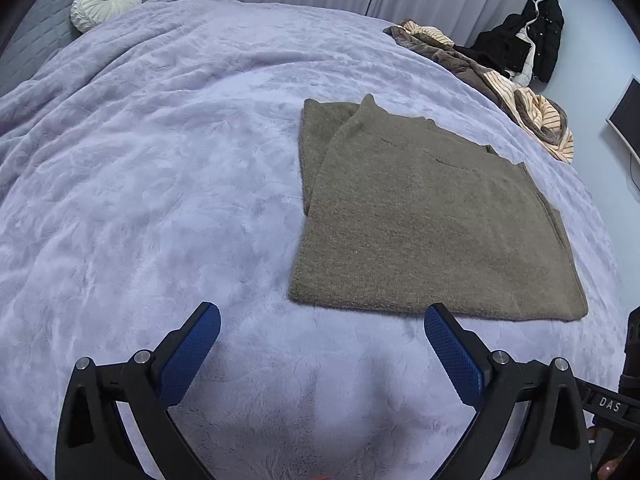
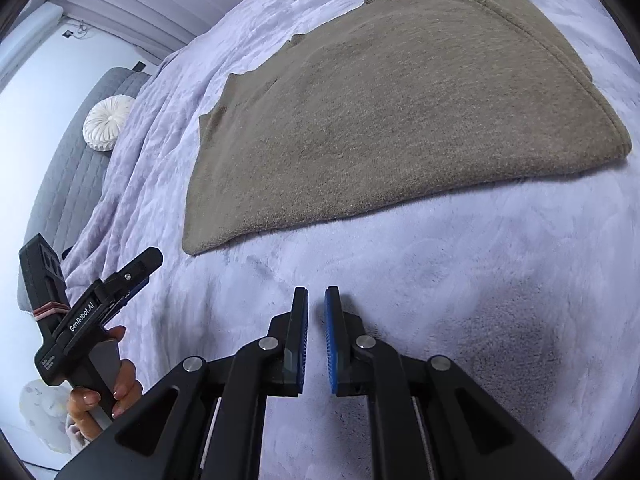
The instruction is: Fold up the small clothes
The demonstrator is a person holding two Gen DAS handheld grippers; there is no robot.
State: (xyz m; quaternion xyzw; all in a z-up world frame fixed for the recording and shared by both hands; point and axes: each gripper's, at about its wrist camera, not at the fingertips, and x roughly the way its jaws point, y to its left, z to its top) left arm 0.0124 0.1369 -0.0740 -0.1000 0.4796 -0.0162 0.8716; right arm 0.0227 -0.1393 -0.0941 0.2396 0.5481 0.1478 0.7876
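Note:
An olive-brown knit sweater (image 1: 420, 216) lies folded flat on the lilac plush bedspread (image 1: 160, 200); it also shows in the right wrist view (image 2: 380, 120). My left gripper (image 1: 320, 316) is open and empty, its blue pads wide apart just short of the sweater's near edge. My right gripper (image 2: 316, 292) is nearly shut with a narrow gap between the pads, holding nothing, above the bedspread (image 2: 440, 300) a little short of the sweater. The left gripper (image 2: 132, 272) shows at the left of the right wrist view, held in a hand.
A round white cushion (image 1: 106, 0) lies by the grey headboard (image 1: 36, 28). A heap of brown and striped clothes (image 1: 500, 84) lies at the far right bed edge. A black coat (image 1: 532, 40) hangs on the wall, with a monitor (image 1: 628, 116) nearby. Curtains hang behind.

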